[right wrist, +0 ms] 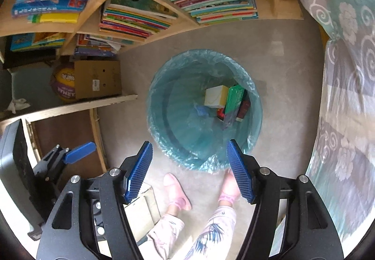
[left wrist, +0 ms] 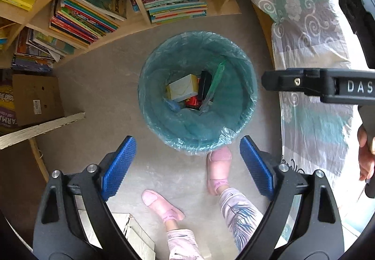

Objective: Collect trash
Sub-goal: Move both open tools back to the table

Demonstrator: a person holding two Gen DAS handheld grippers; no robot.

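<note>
Blue-padded left gripper points straight down, jaws spread wide with nothing between the pads. Ahead of it, on the grey floor, stands the bin lined with a teal bag; inside lie a yellow-white box, a red item and a green wrapper. Right gripper tilts toward the bin, jaws partly apart and empty. Bookshelves stand behind the bin.
</note>
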